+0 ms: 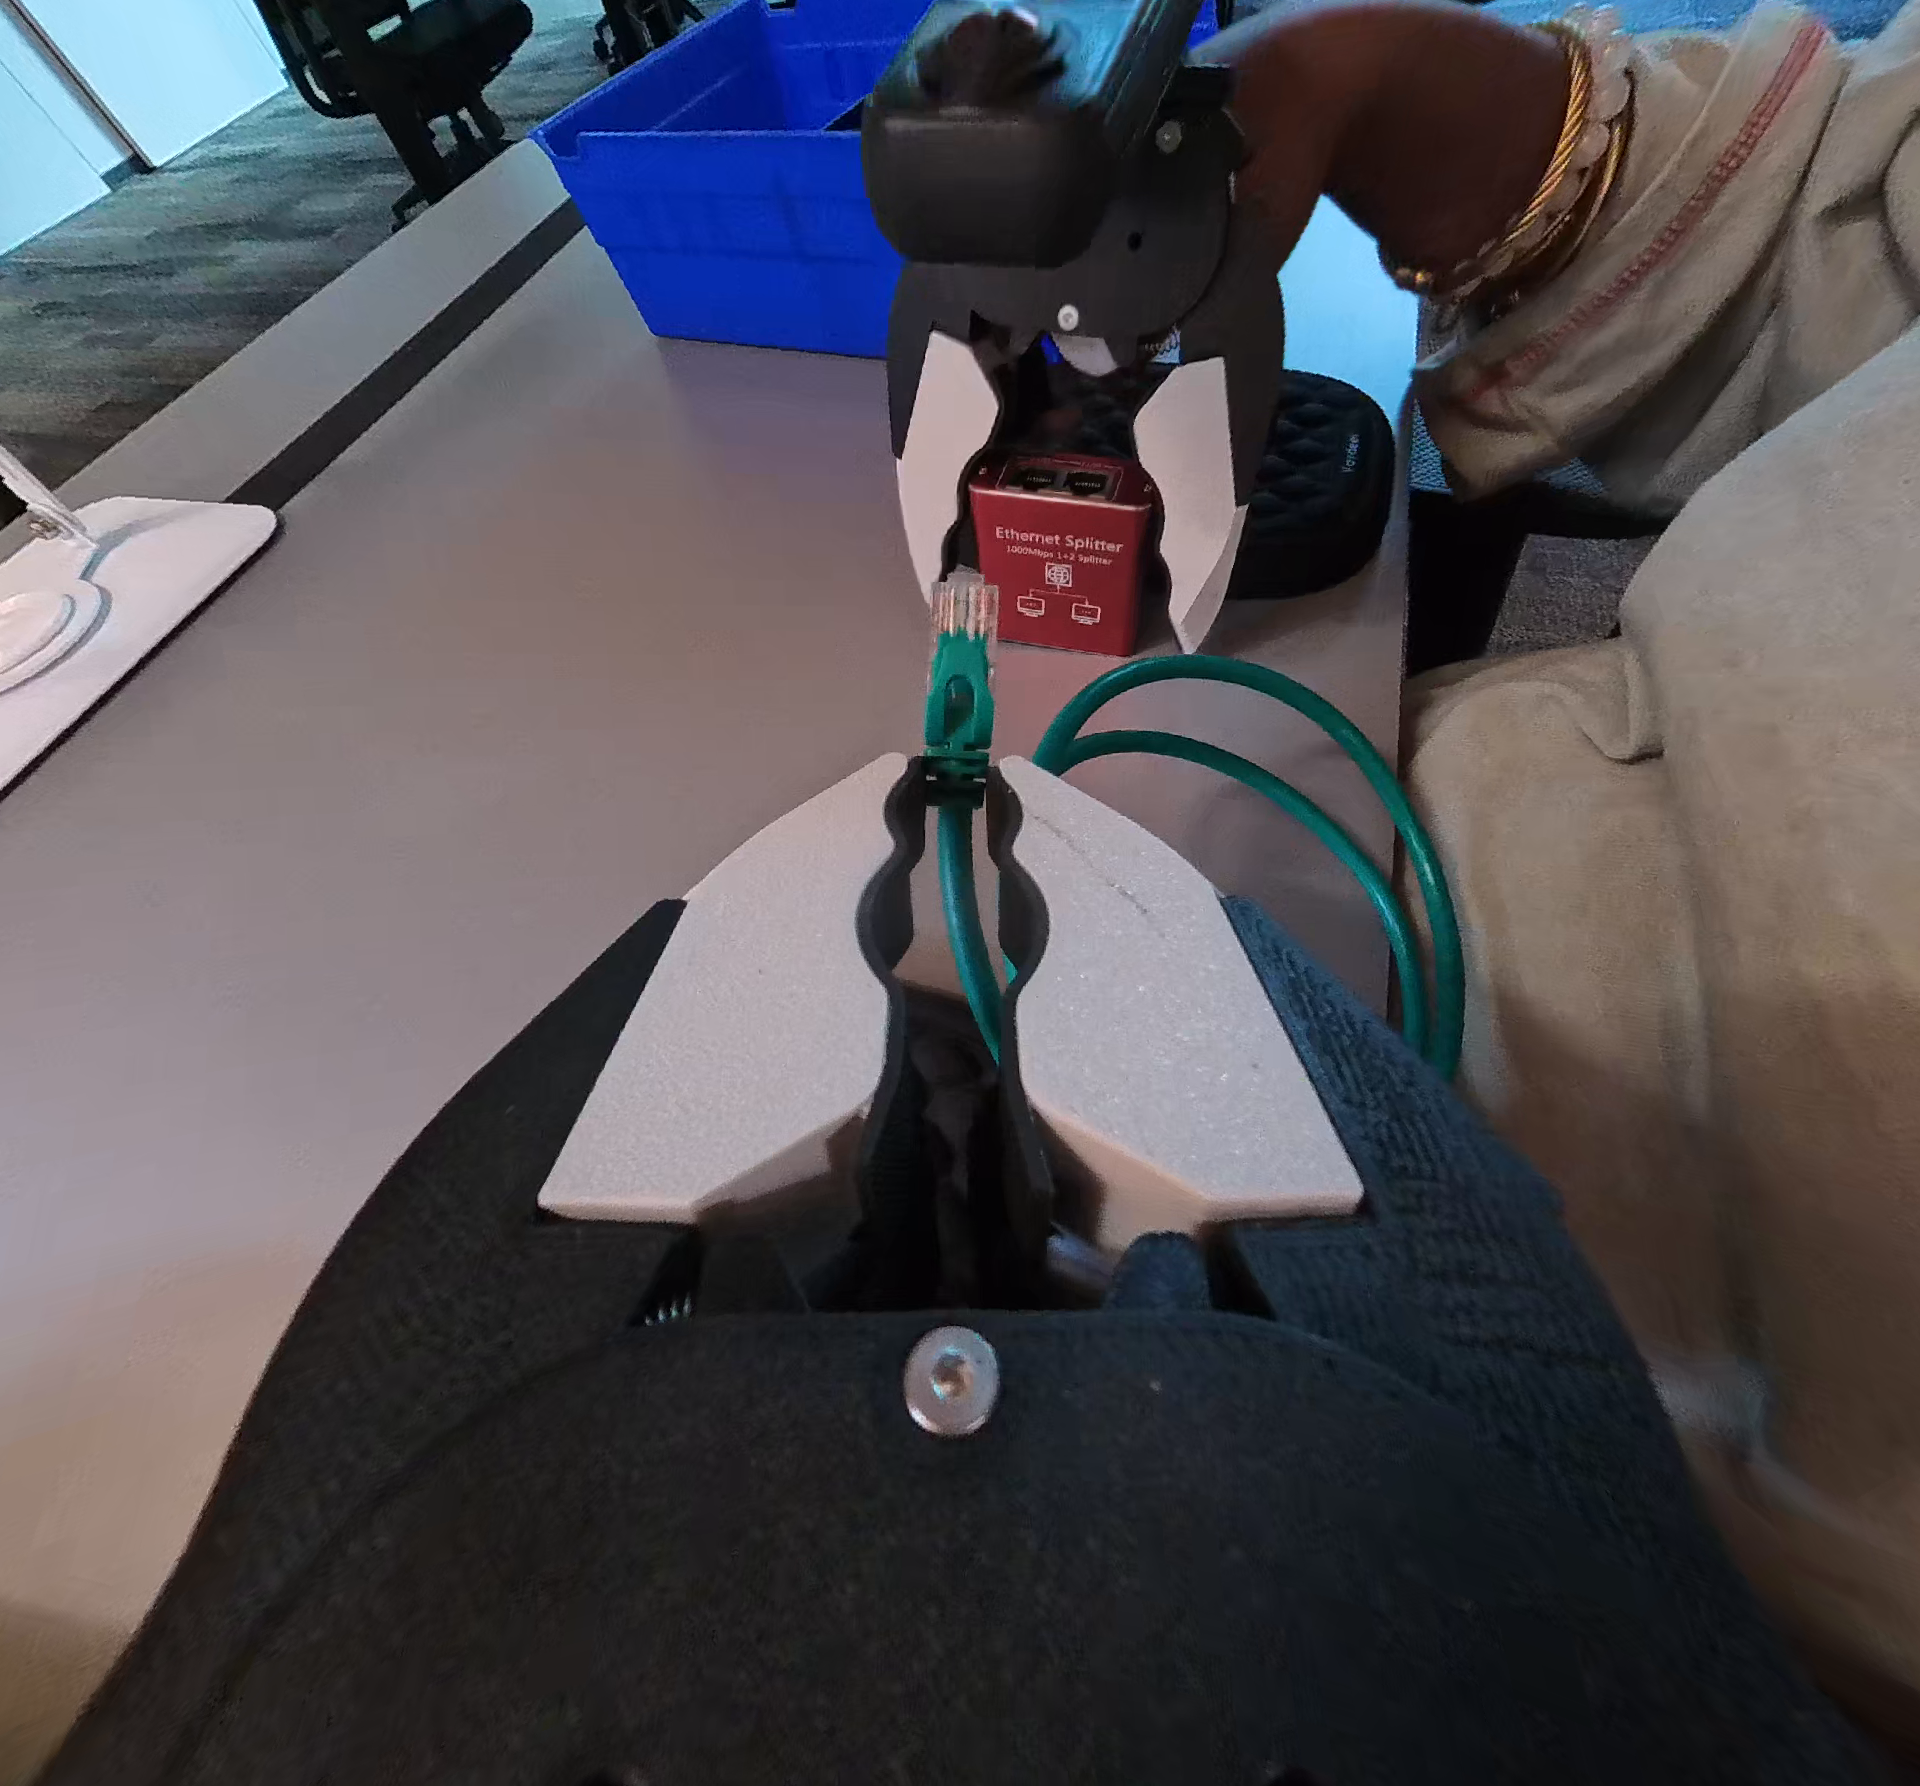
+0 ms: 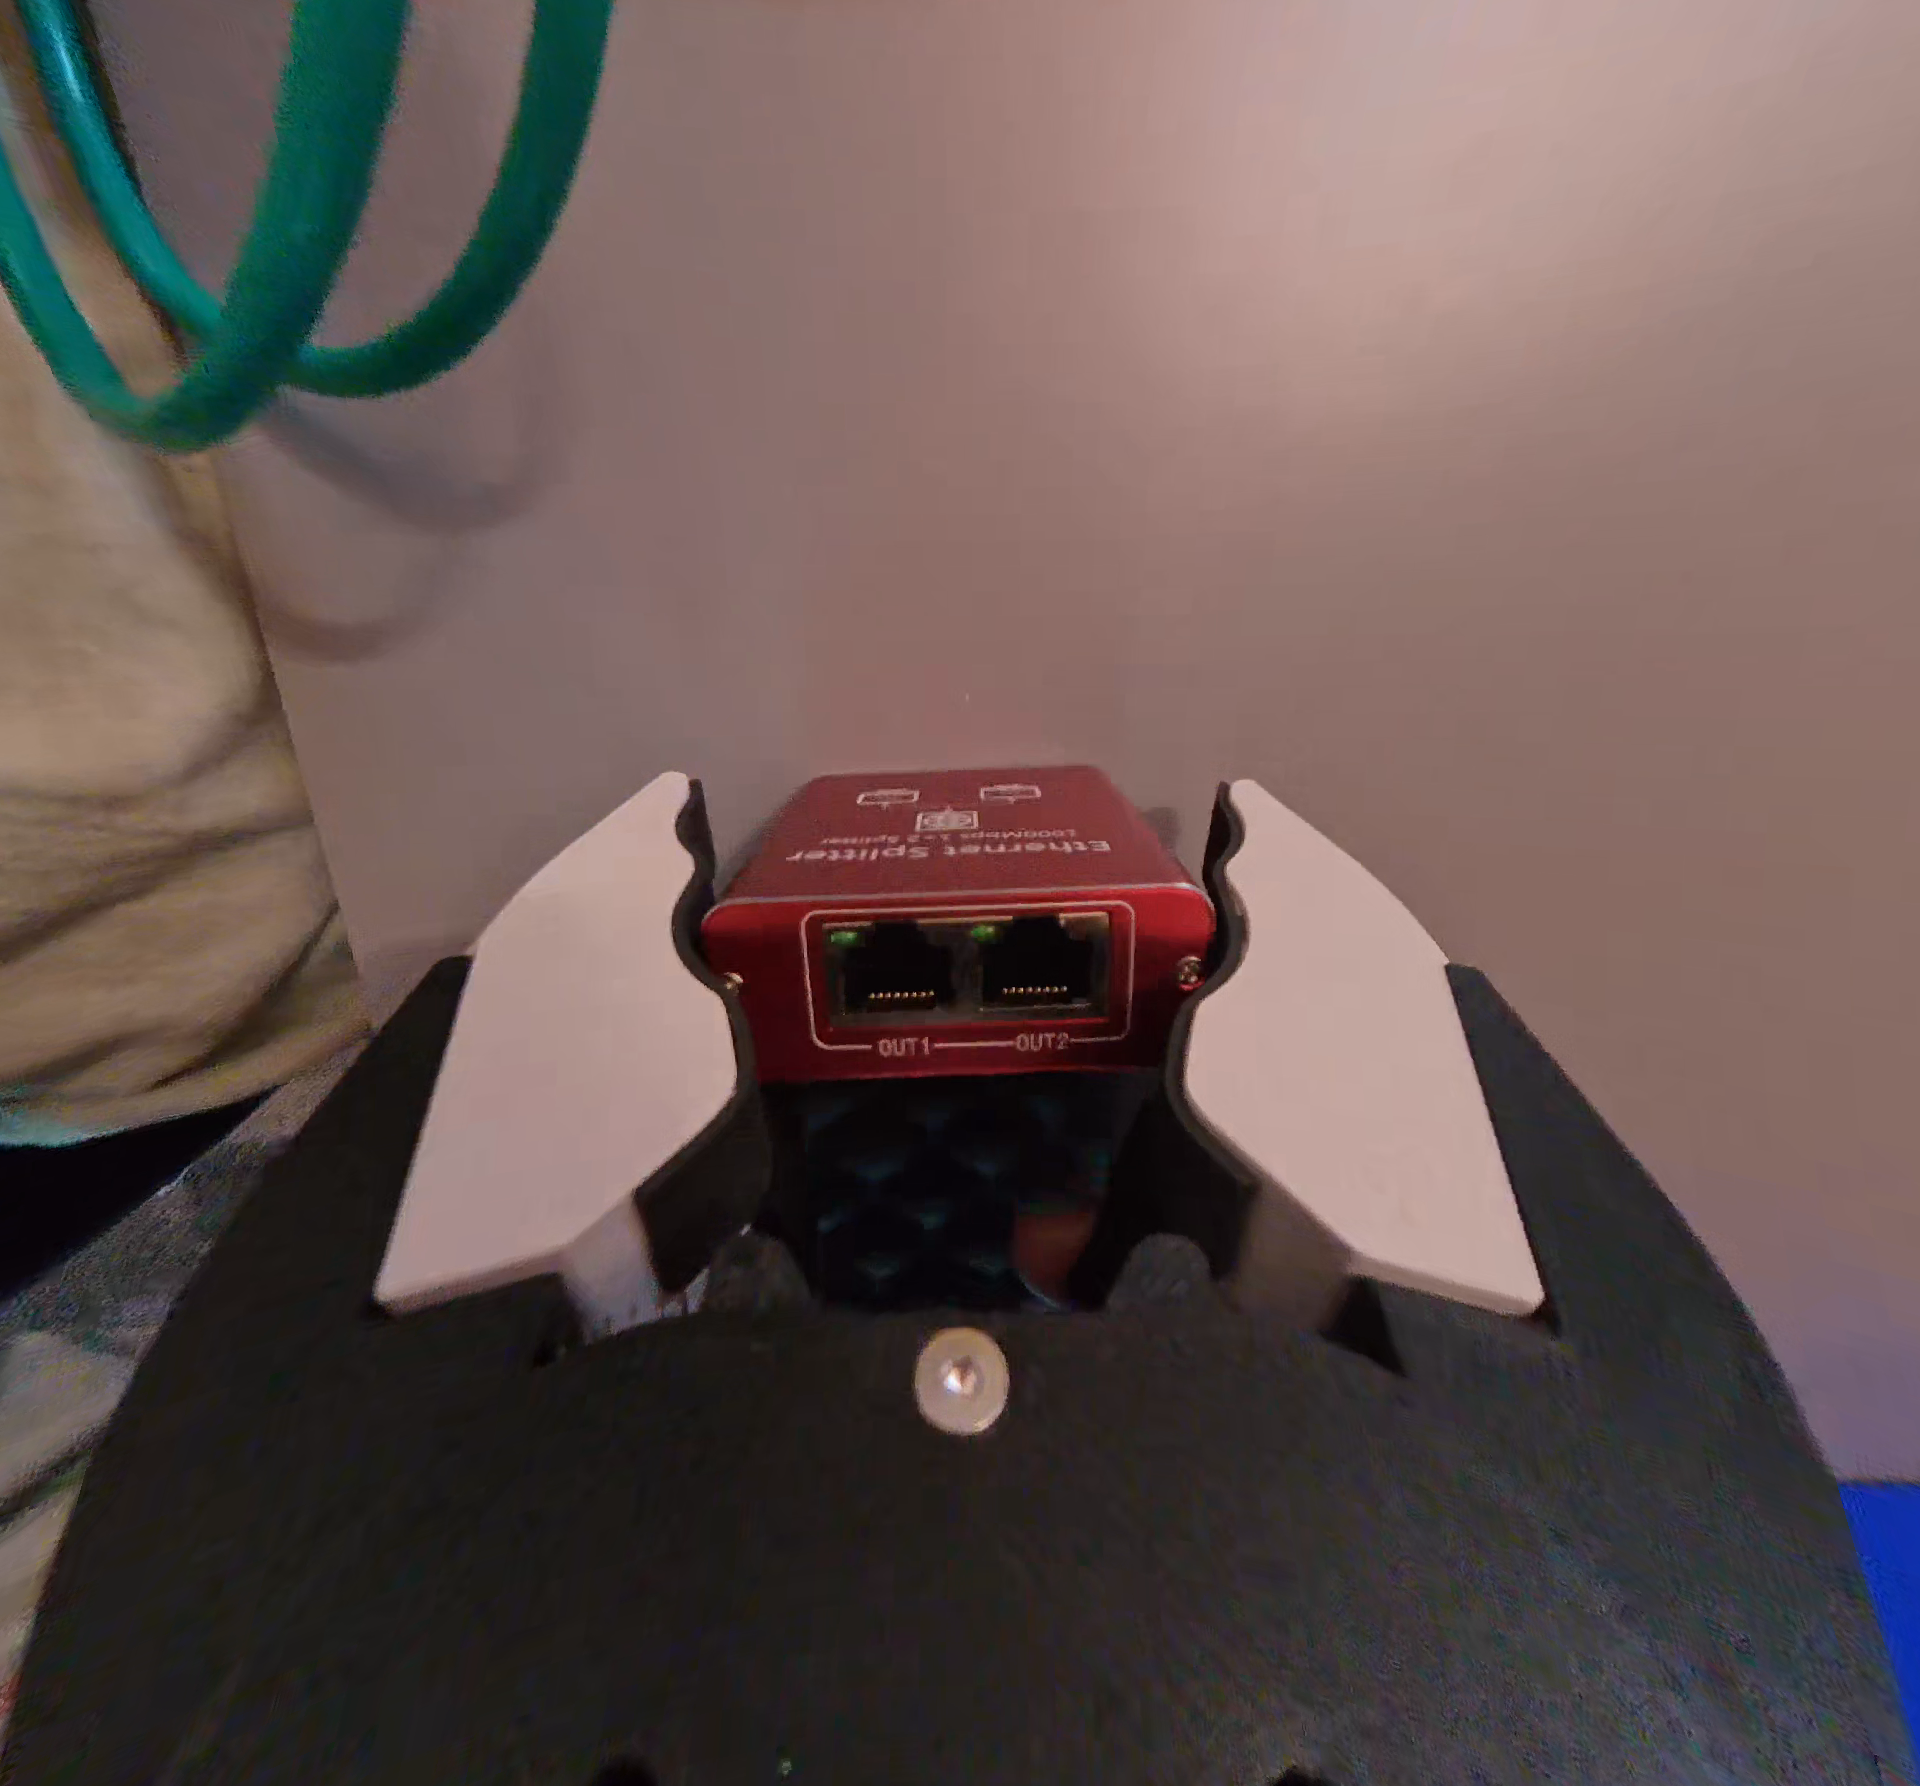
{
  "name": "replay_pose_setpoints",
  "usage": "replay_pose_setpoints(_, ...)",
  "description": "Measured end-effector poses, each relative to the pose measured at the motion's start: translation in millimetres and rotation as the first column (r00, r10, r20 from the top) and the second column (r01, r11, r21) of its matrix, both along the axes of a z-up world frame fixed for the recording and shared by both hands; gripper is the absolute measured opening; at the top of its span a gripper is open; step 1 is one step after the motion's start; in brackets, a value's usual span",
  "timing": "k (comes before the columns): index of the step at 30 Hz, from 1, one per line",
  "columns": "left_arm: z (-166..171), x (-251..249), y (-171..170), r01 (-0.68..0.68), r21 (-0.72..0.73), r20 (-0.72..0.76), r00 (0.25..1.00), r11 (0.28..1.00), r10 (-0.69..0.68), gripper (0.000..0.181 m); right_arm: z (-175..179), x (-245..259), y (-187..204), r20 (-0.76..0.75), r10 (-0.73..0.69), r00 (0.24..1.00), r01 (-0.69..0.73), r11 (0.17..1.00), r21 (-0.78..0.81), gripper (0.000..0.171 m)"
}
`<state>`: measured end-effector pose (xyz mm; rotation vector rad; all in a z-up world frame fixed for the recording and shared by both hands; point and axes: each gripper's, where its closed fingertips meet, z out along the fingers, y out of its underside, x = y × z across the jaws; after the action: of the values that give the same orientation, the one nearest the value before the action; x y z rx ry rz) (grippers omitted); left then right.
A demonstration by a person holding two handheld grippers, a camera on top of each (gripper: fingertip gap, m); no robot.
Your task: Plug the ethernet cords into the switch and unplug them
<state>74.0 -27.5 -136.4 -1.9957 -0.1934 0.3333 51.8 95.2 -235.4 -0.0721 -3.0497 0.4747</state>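
My left gripper (image 1: 951, 770) is shut on a green ethernet cord (image 1: 1299, 770) just behind its clear plug (image 1: 961, 609). The plug sticks out forward, close in front of the red switch (image 1: 1060, 562) and not inserted. The cord loops off to the right. My right gripper (image 1: 1065, 609) faces me and holds the switch upright on the table. In the right wrist view, the right gripper (image 2: 956, 791) has both fingers pressed against the sides of the switch (image 2: 956, 905). Its two ports face the camera and are empty. The cord's loops (image 2: 312, 178) show at the top left.
A blue bin (image 1: 727, 198) stands on the grey table (image 1: 520, 697) behind the switch. A white lamp base (image 1: 104, 614) lies at the left edge. A black round cushion (image 1: 1320, 489) sits beyond the table's right edge. A person's arm with bracelets (image 1: 1558, 157) holds the right gripper. The tips of one gripper are about 15 cm away from the tips of the other.
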Motion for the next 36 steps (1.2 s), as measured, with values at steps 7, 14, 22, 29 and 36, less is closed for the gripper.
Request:
replay_pose_setpoints(7, 1, 1, -1, 0.001, 0.001, -0.008, 1.000, 1.000, -0.001, 0.011, -6, -1, 11, 0.003, 0.021, 1.000, -0.021, 0.979, 0.203, 0.106)
replay_pose_setpoints(14, 1, 0, -4, 0.000, 0.005, -0.007, 1.000, 1.000, 0.000, 0.011, -6, 0, 12, 0.040, 0.031, 0.999, -0.040, 0.968, 0.248, 0.101)
replay_pose_setpoints(22, 4, 2, -3, 0.007, 0.014, -0.022, 1.000, 1.000, -0.007, 0.011, -6, 0, 13, 0.020, 0.072, 0.997, -0.075, 0.970, 0.229, 0.099)
replay_pose_setpoints(29, 3, -1, -3, 0.003, 0.016, -0.012, 1.000, 1.000, -0.002, 0.011, 10, -3, 9, -0.037, 0.102, 0.994, -0.105, 0.991, -0.080, 0.097)
replay_pose_setpoints(36, 2, 6, 13, 0.051, 0.054, 0.019, 0.998, 0.997, -0.052, 0.011, 128, 21, -28, -0.103, 0.115, 0.988, -0.147, 0.506, -0.850, 0.096)
